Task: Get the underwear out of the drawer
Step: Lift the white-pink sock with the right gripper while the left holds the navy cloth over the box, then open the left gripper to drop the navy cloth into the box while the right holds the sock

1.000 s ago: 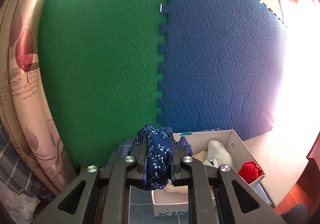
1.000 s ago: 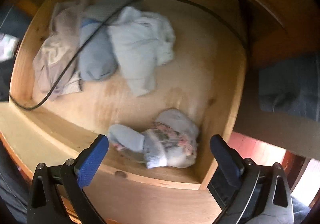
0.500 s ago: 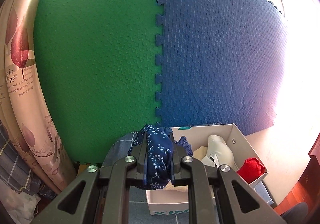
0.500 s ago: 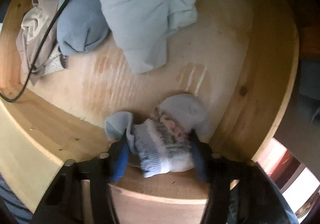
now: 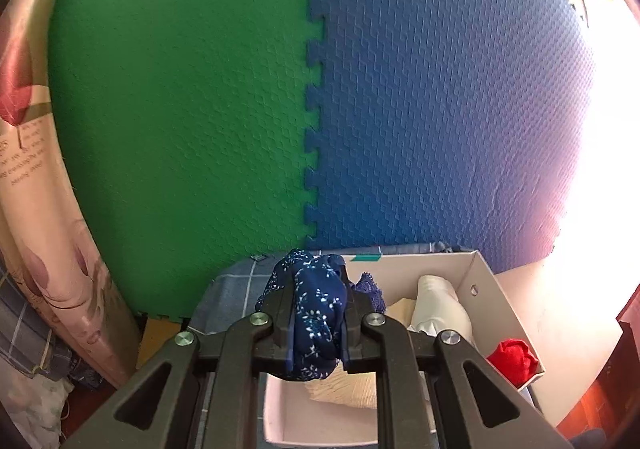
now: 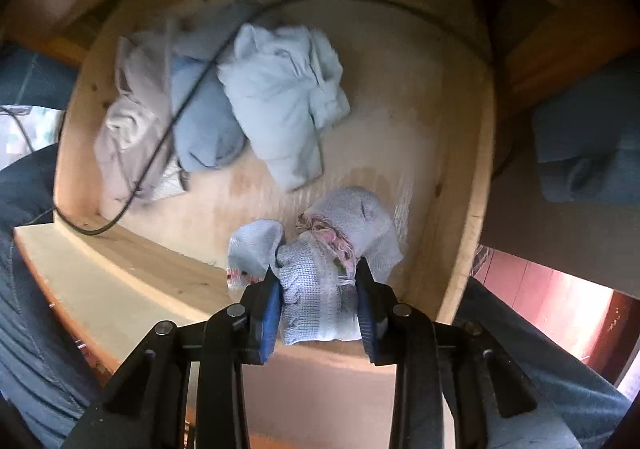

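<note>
In the left wrist view my left gripper (image 5: 318, 289) is shut on navy floral underwear (image 5: 316, 313), held above a white cardboard box (image 5: 486, 281). The right wrist view looks straight down into a wooden drawer (image 6: 460, 209). My right gripper (image 6: 318, 285) has its jaws closing on a pale blue knitted underwear bundle with pink trim (image 6: 320, 289), and the blue pads press both its sides. The bundle hangs above the drawer's floor near the front right corner. More light blue underwear (image 6: 280, 117) and beige pieces (image 6: 128, 129) lie at the drawer's back left.
A black cable (image 6: 168, 129) loops across the clothes in the drawer. The box holds a cream garment (image 5: 436, 305) and a red one (image 5: 514, 359). Green (image 5: 180, 109) and blue (image 5: 440, 109) foam mats stand behind it, with a patterned curtain (image 5: 24, 169) at left. A person's denim legs (image 6: 560, 389) flank the drawer.
My right gripper dropped over the knitted bundle, closed on it from wide open, and has lifted it off the drawer floor. My left gripper carried the navy underwear closer over the box.
</note>
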The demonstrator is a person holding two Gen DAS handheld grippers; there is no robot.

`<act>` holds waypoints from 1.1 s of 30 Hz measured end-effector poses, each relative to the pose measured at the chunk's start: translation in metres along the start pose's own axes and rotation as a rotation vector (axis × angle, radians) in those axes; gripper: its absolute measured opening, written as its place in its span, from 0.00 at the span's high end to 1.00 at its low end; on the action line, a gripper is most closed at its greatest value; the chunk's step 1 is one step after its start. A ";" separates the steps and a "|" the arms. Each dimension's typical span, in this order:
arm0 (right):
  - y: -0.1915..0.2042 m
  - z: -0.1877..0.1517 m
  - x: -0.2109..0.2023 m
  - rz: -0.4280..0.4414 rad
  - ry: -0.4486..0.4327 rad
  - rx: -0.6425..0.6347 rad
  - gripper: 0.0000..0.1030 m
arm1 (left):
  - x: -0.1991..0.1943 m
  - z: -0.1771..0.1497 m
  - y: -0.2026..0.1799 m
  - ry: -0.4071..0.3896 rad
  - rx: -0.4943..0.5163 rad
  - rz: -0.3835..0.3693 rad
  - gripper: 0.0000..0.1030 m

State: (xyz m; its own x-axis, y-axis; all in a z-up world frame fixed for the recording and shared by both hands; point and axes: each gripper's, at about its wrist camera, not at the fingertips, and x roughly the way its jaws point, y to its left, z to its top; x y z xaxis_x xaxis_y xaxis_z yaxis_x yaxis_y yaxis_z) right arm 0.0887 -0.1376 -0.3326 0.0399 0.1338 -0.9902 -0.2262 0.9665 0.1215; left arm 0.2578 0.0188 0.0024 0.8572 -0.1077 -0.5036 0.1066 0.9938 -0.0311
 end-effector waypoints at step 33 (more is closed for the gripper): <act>-0.046 -0.036 -0.085 0.174 -0.144 0.080 0.70 | 0.104 -0.011 -0.031 0.179 0.056 0.112 0.50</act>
State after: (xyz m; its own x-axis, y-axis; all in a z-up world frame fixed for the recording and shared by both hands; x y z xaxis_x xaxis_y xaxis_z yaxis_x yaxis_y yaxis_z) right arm 0.0609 -0.2015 -0.2568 0.1469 0.3245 -0.9344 -0.1644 0.9395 0.3004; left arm 0.3387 -0.0227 -0.0584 0.7628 0.0148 -0.6465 0.0475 0.9958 0.0788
